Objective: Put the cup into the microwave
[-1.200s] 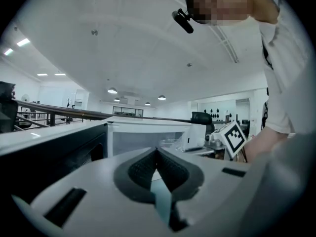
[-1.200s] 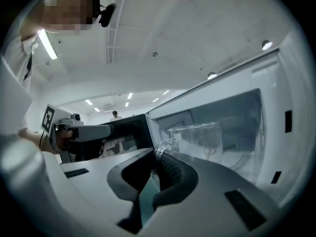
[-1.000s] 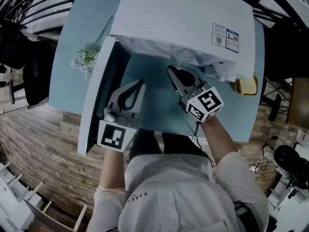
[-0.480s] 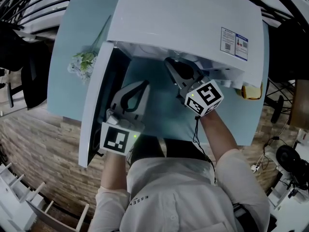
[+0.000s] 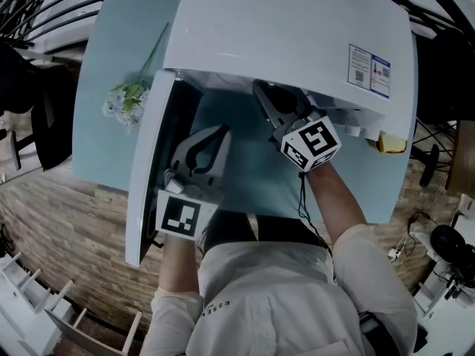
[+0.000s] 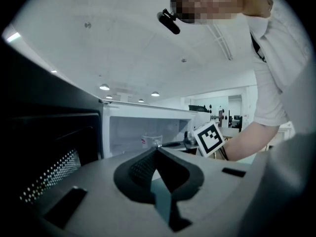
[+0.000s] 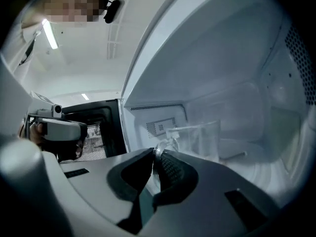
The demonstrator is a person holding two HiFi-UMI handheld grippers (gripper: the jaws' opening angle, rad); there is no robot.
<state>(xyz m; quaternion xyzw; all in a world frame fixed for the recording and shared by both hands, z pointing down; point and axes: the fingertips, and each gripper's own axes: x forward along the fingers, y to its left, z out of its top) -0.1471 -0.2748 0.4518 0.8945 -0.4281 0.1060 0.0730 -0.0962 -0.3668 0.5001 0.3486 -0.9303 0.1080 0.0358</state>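
The cup (image 7: 197,139) is held well inside the microwave (image 5: 297,28), its handle pinched by the right gripper (image 7: 155,157). Whether it is set down cannot be told, and release is left. The left gripper (image 6: 157,151) is pressed together, empty, beside the open door (image 5: 148,169).

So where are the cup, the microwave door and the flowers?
cup (image 7: 200,141), right gripper view, on its clear side wall.
microwave door (image 5: 146,170), head view, on its white outer edge.
flowers (image 5: 122,101), head view, on the pale blossoms.
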